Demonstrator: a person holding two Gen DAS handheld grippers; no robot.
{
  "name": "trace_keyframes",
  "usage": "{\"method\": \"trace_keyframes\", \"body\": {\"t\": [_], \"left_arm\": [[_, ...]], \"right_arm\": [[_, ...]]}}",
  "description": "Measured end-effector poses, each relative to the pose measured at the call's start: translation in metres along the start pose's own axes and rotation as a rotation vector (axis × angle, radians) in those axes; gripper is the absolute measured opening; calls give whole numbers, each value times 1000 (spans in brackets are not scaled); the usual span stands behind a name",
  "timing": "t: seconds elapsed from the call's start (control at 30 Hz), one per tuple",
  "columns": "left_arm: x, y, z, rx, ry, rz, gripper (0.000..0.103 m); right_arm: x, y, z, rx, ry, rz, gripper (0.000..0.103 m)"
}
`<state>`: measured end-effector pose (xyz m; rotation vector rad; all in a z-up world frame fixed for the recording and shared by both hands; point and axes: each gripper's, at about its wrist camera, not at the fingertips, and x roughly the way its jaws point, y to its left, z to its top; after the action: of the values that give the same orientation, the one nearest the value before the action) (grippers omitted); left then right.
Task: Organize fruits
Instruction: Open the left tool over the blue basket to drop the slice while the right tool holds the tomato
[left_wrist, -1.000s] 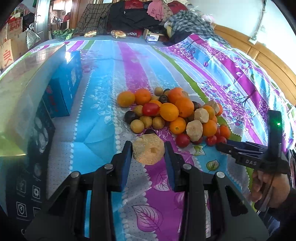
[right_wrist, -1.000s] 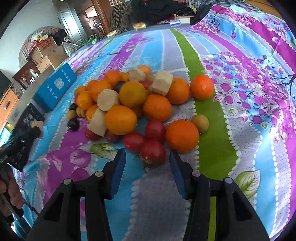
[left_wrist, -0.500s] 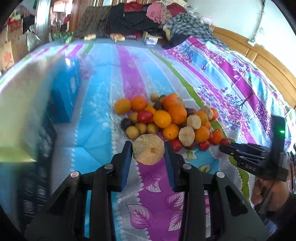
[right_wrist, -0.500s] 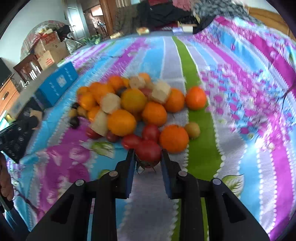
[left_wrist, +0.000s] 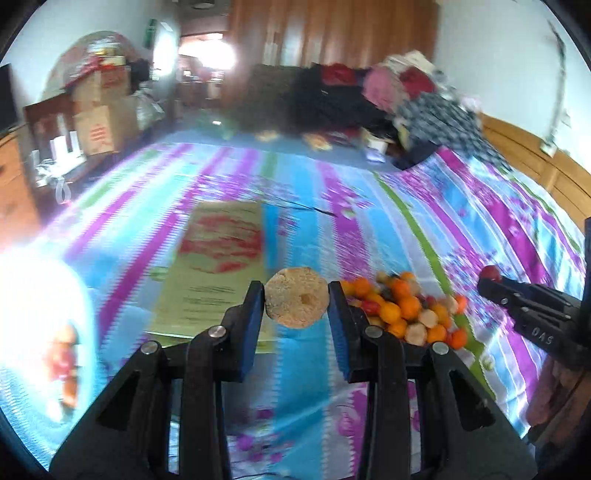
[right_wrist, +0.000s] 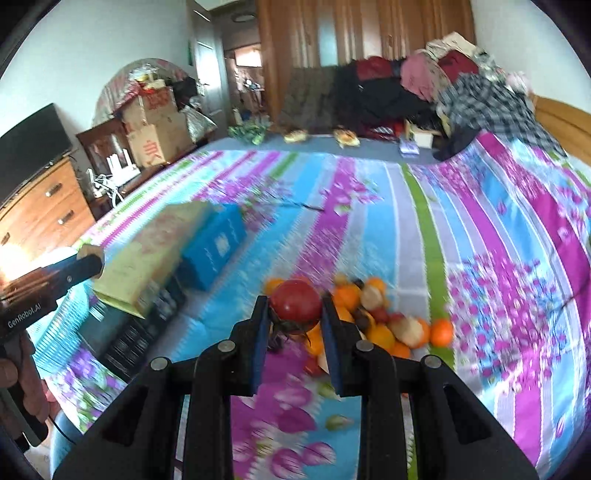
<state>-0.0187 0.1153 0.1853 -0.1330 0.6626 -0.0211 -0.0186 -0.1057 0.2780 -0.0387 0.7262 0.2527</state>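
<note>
1. Left gripper (left_wrist: 296, 300): blue pads pinch a round, tan, rough-skinned fruit (left_wrist: 296, 297) with a small hole in its face. It is held in the air above the striped floral bedspread (left_wrist: 369, 206).
2. Right gripper (right_wrist: 295, 314): jaws clamped on a red tomato (right_wrist: 295, 300), its dried green stem hanging below the pads. The tomato is clear of the bedspread, above the near edge of the fruit pile (right_wrist: 384, 325).
3. Fruit pile: oranges, small red tomatoes, tan pieces and a few dark fruits heaped together on the bedspread, just beside a green stripe. In the left wrist view it lies between the two grippers.
4. A flat yellow-green box (right_wrist: 147, 254) lies left of the pile, with a blue box (right_wrist: 218, 243) just beside it and a dark box (right_wrist: 144, 328) nearer the camera.
5. Clothes (right_wrist: 424, 88) are heaped at the far end of the bed.
6. Both views are motion-blurred; finer detail on the boxes cannot be read.
</note>
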Motion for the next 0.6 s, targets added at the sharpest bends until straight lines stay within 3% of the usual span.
{"method": "trace_keyframes", "body": {"t": [0.43,0.6], "left_arm": [[-81,98,22,-157,-113,225,35],[-99,138,18,-221,-101,300,35]], "right_arm": [[-11,147,77,-171,-39,204,31],[-11,211,93,-246,-31,296,31]]}}
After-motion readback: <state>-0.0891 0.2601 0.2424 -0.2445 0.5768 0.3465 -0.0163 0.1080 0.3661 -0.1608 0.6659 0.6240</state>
